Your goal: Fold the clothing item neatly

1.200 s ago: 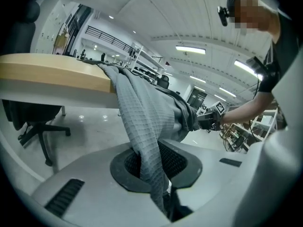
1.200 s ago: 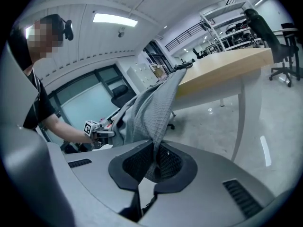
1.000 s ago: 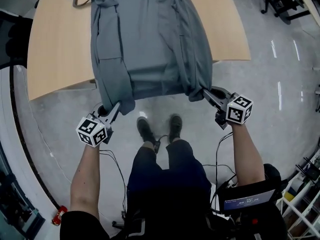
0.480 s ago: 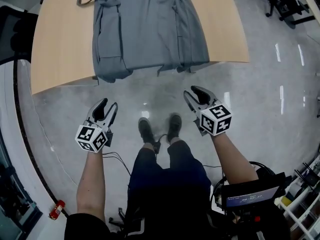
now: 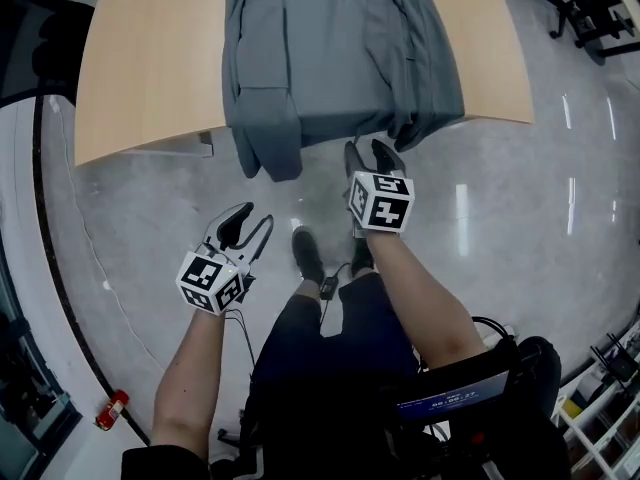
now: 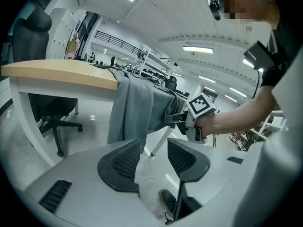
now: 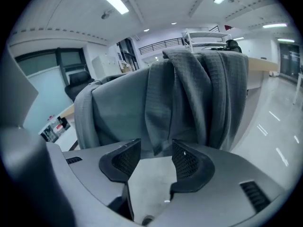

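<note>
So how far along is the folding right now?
Done: the grey garment lies lengthwise on the table, its near end hanging over the edge. In hand: nothing. Both grippers' jaws have just been opening, with nothing between them; the right gripper is close to the hanging end, the left gripper farther off over the floor. Left, likely: folding that end up.

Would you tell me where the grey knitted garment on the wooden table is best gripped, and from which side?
Probably at two lower corners of the grey knitted garment: the long left flap and the bunched right corner. Both hang free over the near edge of the wooden table, so approach from the person's side, slightly below; elsewhere it lies flat.
</note>
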A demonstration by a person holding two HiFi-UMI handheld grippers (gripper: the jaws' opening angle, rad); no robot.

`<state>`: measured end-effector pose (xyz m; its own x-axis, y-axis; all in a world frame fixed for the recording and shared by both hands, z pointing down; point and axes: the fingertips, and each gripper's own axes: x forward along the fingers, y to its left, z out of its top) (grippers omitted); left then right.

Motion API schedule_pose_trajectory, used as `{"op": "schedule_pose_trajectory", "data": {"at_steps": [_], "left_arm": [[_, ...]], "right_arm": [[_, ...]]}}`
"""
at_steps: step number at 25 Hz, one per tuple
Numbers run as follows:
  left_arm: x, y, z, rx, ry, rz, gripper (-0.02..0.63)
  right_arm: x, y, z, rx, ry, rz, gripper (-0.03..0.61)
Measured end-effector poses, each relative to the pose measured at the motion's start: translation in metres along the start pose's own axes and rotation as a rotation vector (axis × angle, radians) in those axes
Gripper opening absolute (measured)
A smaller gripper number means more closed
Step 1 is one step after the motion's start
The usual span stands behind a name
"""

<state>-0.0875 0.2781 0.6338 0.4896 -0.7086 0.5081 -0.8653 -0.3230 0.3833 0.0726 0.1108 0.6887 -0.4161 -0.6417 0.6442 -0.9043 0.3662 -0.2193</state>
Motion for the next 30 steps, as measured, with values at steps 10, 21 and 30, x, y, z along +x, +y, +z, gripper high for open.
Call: {"op": "schedule_pose_trajectory", "data": {"at_steps": [10,21,30], "left_arm": [[-0.021,-0.002,0.003,0.006,-0.016,-0.050,0.170],[-0.013,0.003,0.014,0.012,-0.031,-0.058,0.170],[-0.013,0.001,0.010,0.010,-0.029,-0.071,0.170]], "right_arm": [[0.020,-0.010,0.007,-0.007,0.017,-0.096,0.017],[-0.022,0.052,-0.020,-0.170,0.080,0.037,0.014],[-0.075,0.100,-0.013,-0.256,0.029,0.144,0.012]]}}
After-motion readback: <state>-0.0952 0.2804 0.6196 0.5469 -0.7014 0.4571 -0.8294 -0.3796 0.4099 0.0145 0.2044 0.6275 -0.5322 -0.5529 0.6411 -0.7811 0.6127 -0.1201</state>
